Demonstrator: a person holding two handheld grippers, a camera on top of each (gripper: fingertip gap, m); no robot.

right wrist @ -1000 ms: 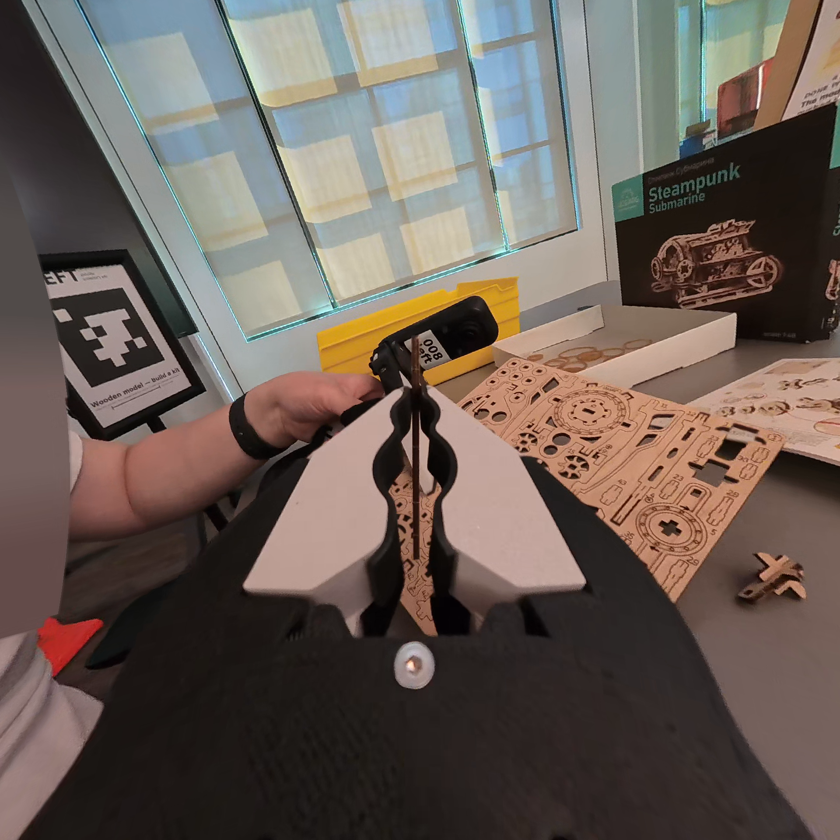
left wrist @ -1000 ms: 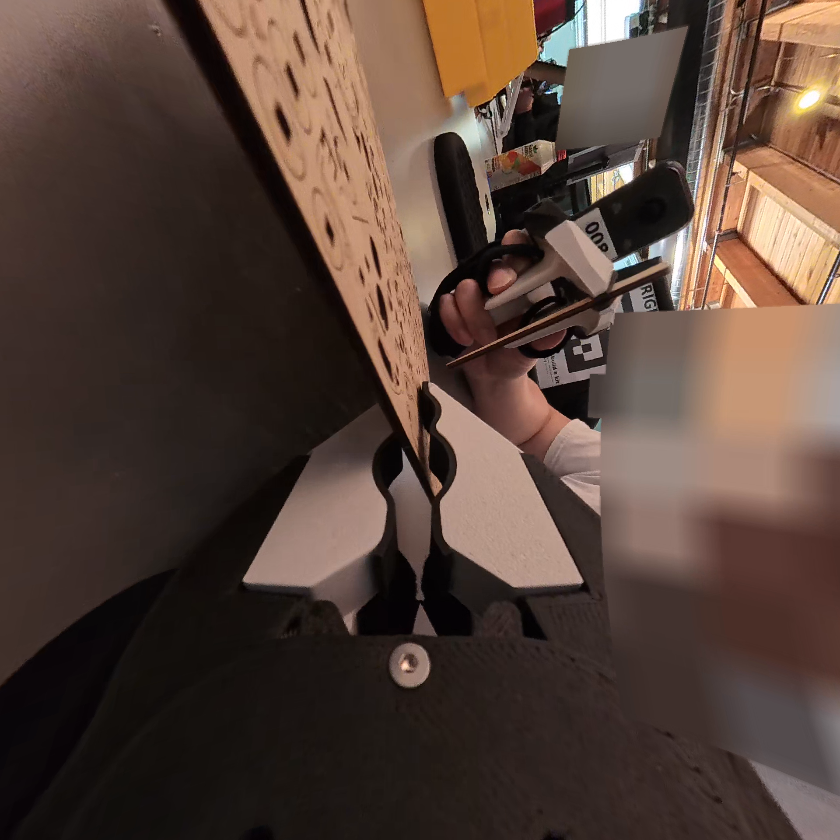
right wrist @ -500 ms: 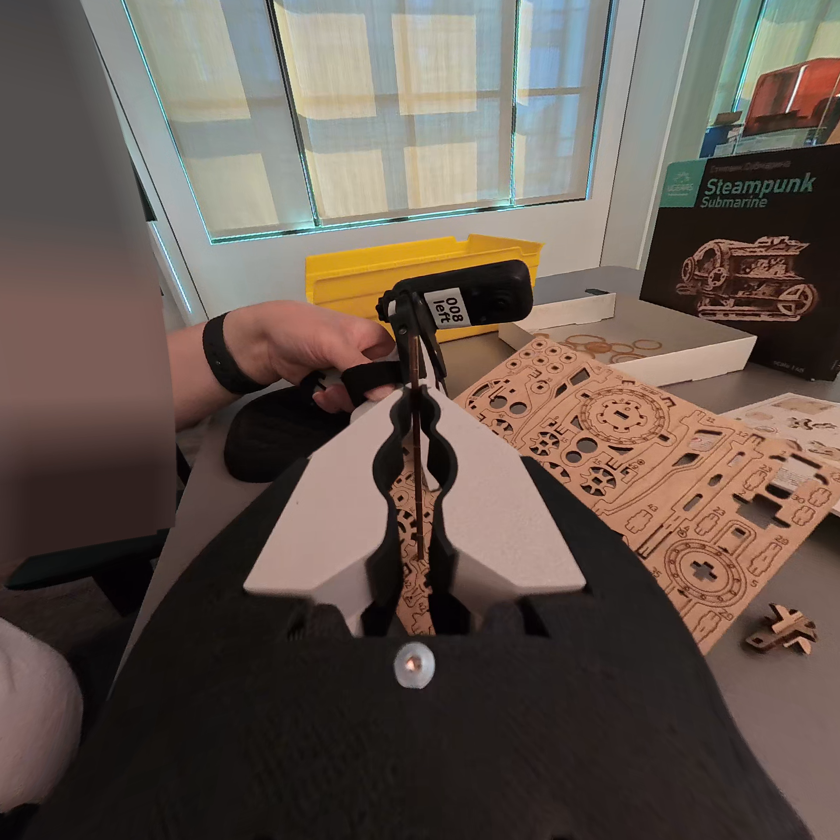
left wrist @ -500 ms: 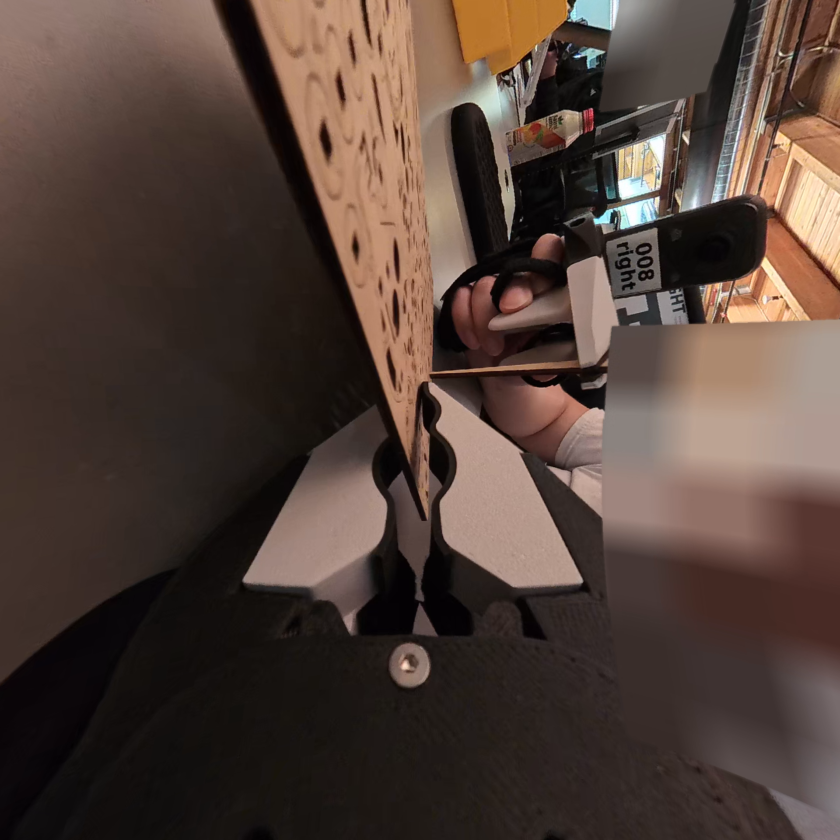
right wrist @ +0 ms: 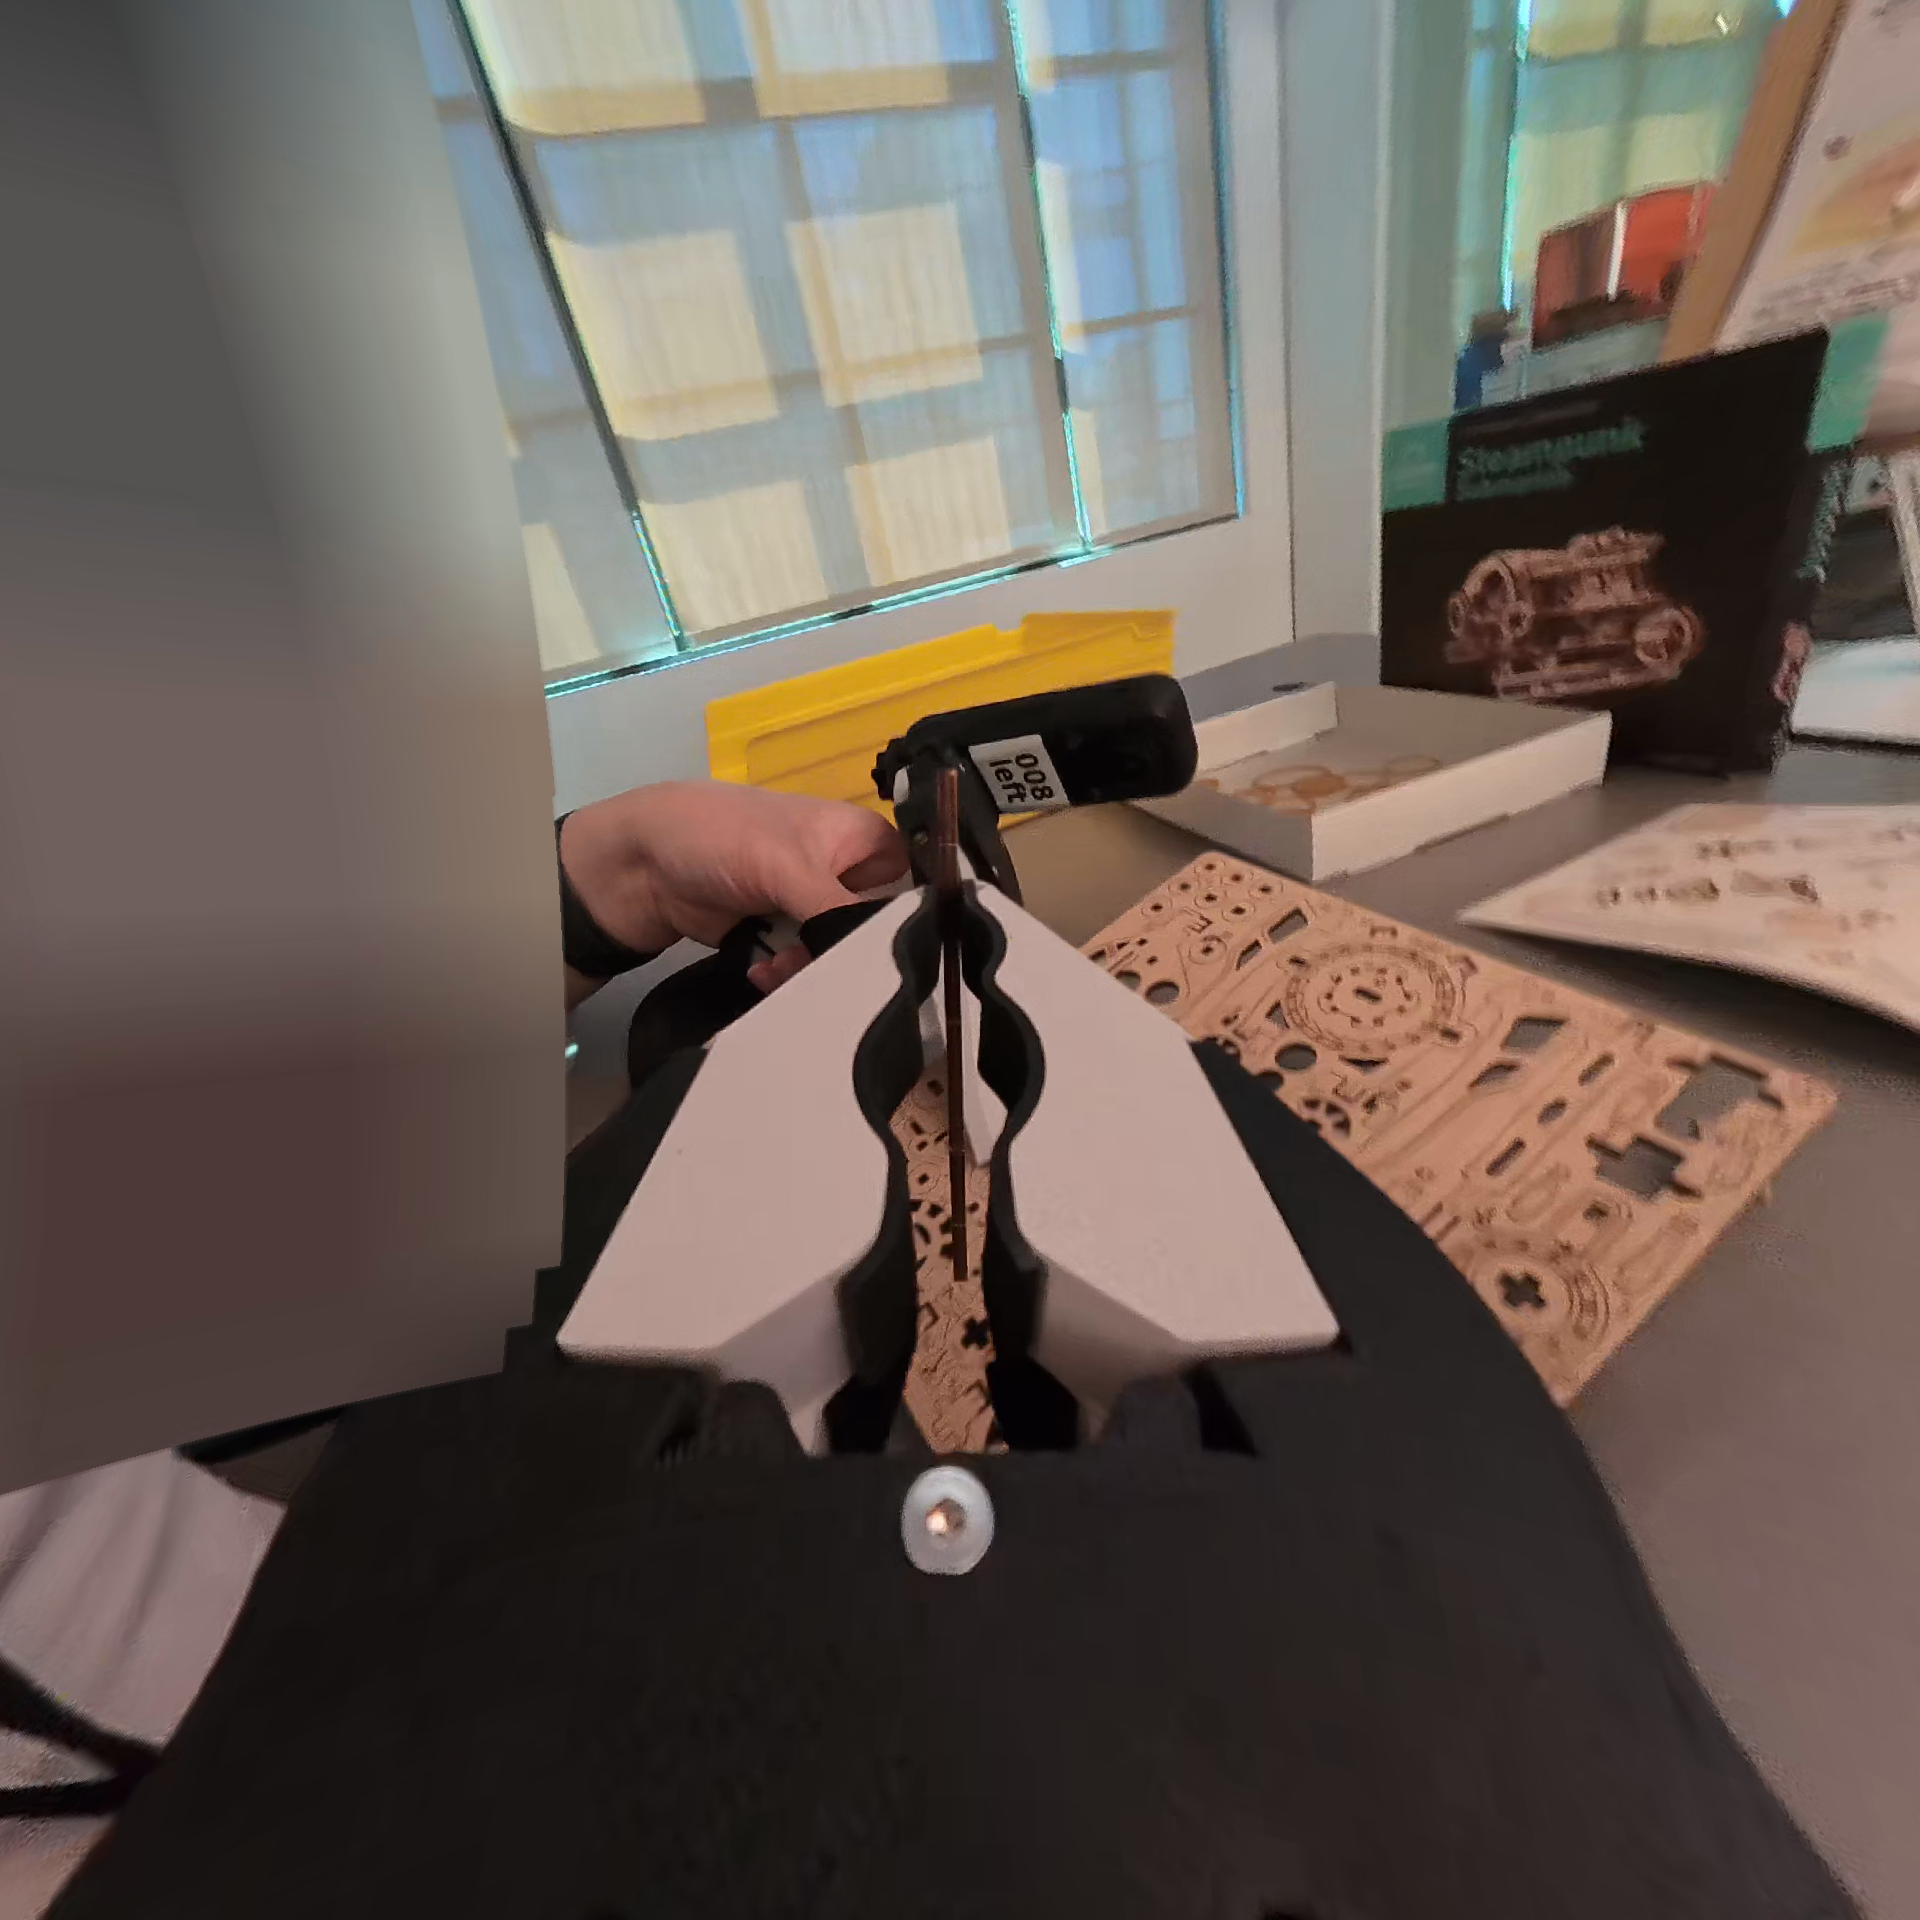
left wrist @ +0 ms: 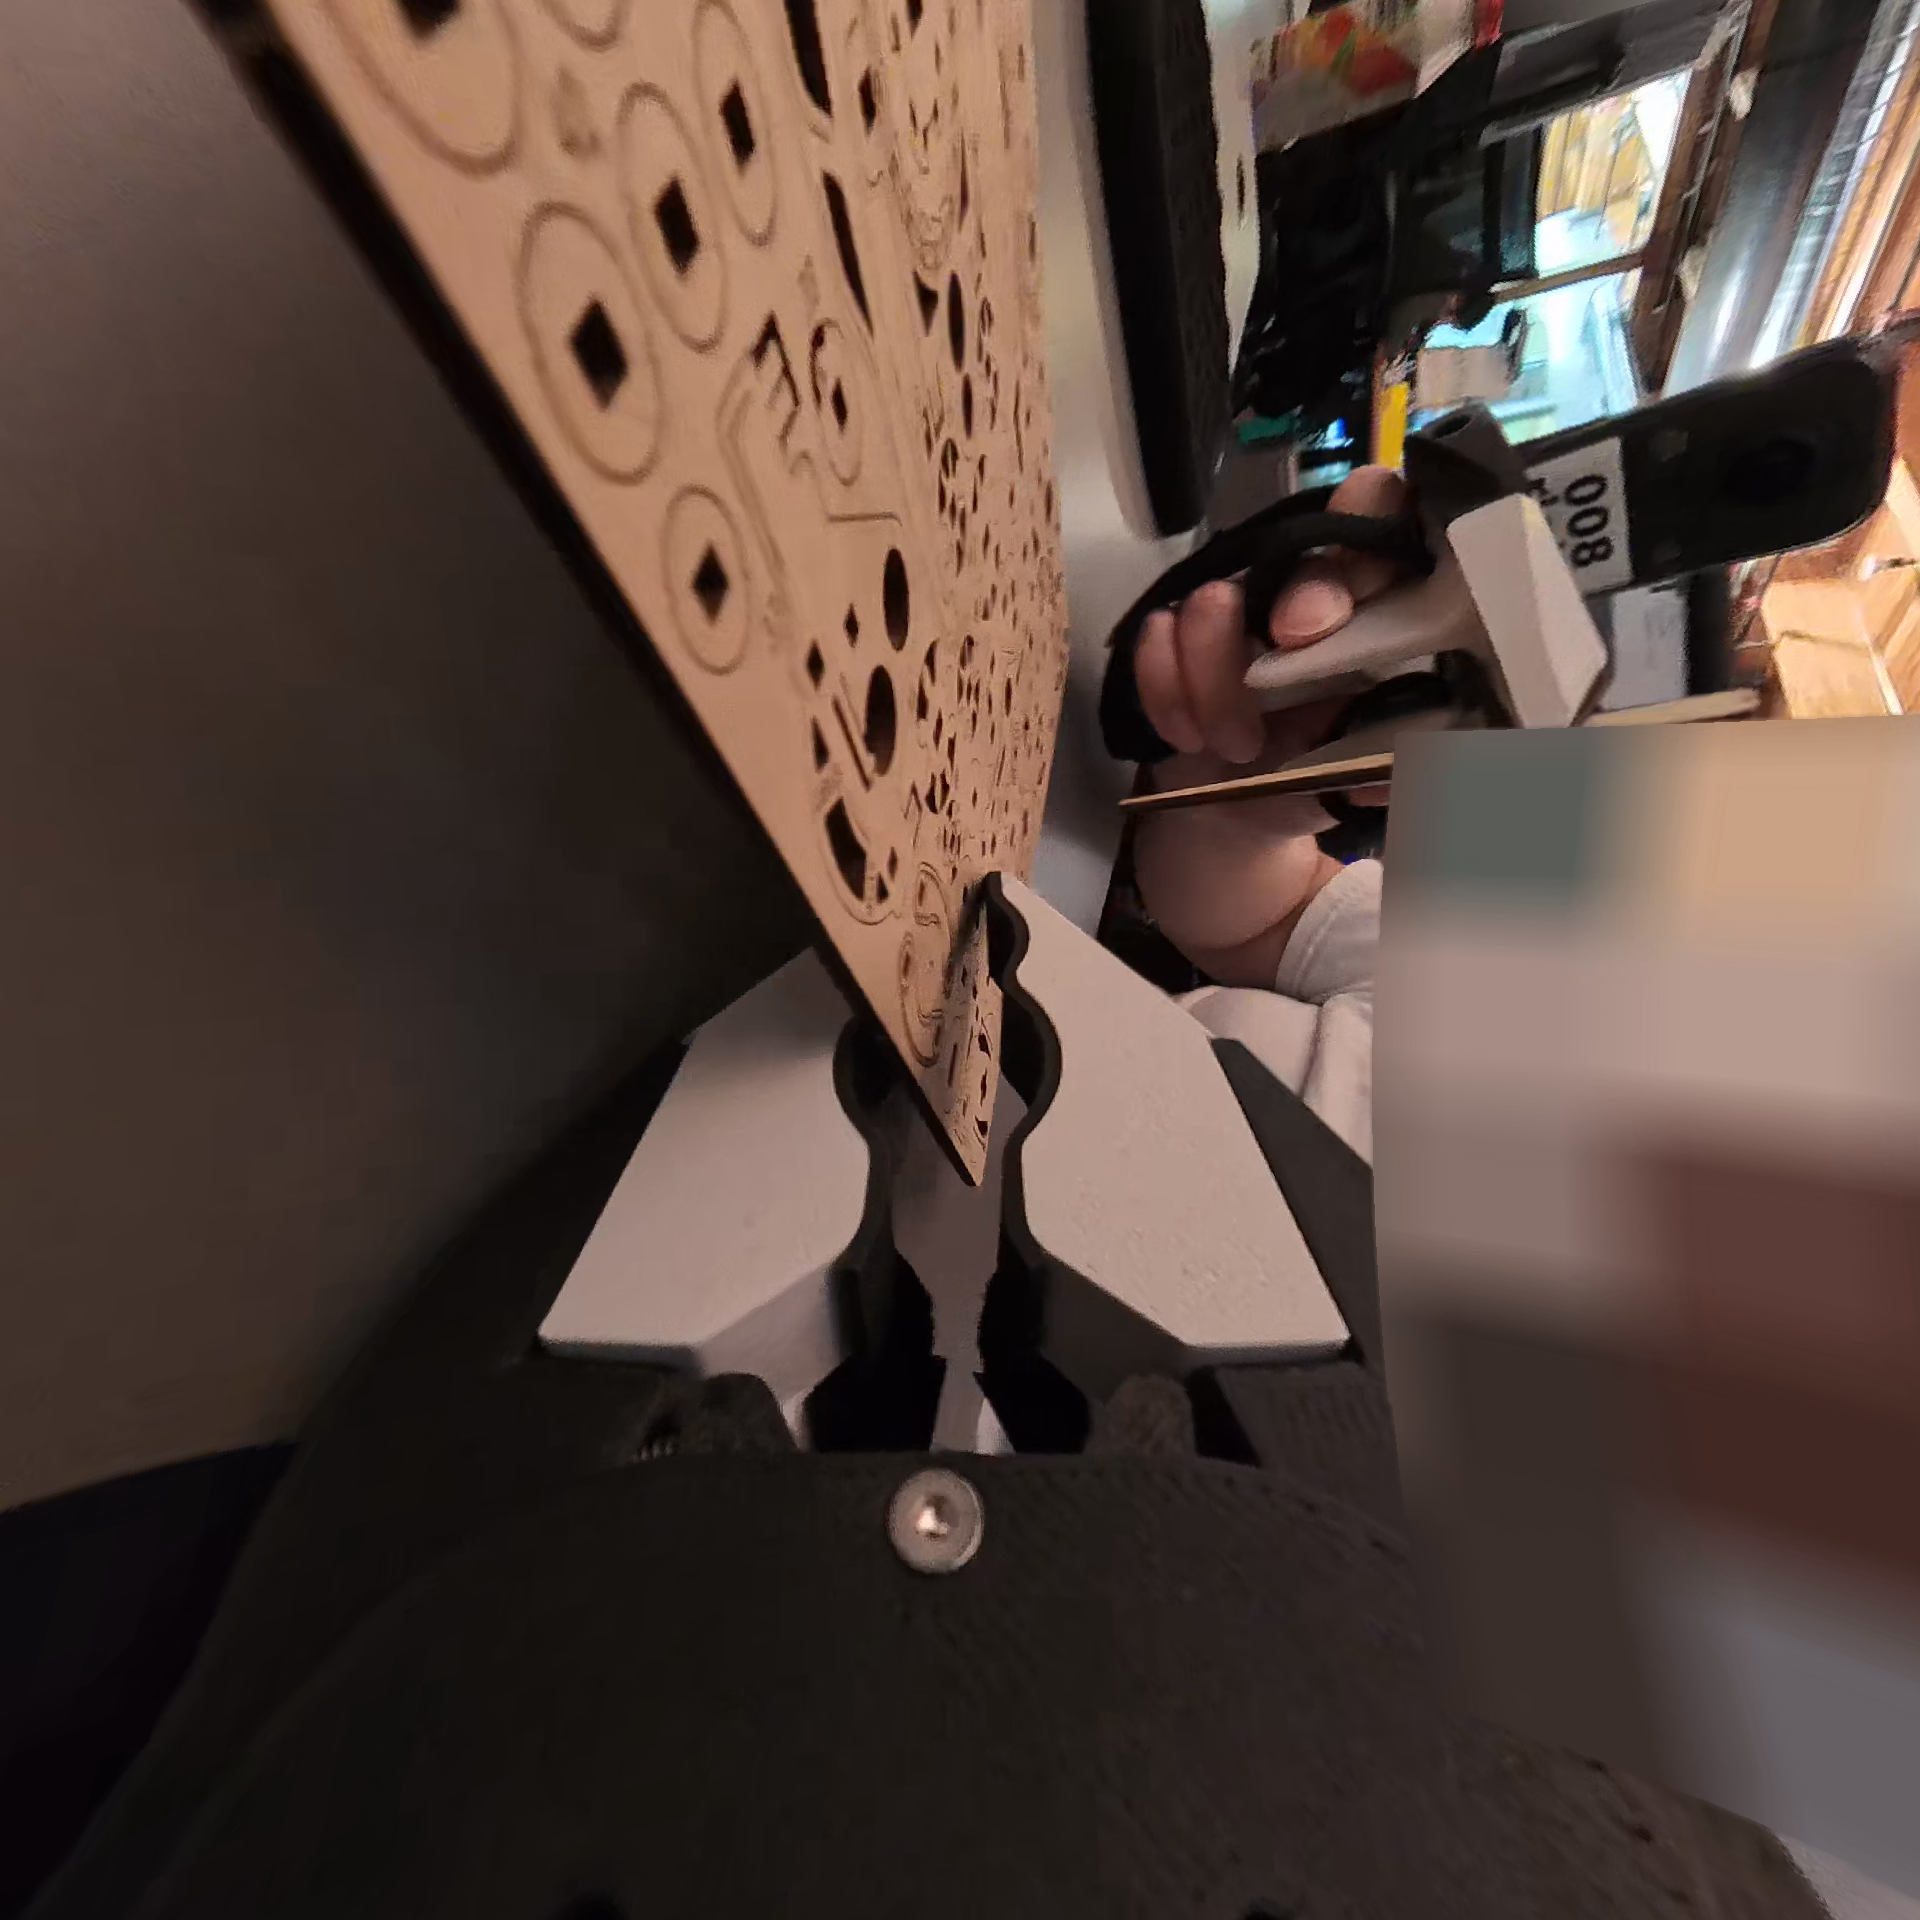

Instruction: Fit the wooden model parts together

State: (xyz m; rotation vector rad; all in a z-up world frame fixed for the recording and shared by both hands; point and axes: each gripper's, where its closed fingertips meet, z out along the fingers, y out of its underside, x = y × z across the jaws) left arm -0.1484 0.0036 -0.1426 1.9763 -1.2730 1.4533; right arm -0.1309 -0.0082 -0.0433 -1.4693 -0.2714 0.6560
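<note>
Left gripper: nearly closed, tips pinched on a corner of the wooden sheet, centre of left wrist frame.
Right gripper: nearly closed on a thin wooden part, held edge-on, centre of right wrist frame.
Sheet: rest of it lay flat on the grey table, right of centre in right wrist frame.
Change: half a second earlier the part's tip met the sheet edge by the left fingertips; since backed off to a clear gap, right of centre in left wrist frame.
Meaning: no joint made. Probably an aborted insertion, so needed realigning with a slot.
Risk: thin ply, likely to snap if forced.
</note>
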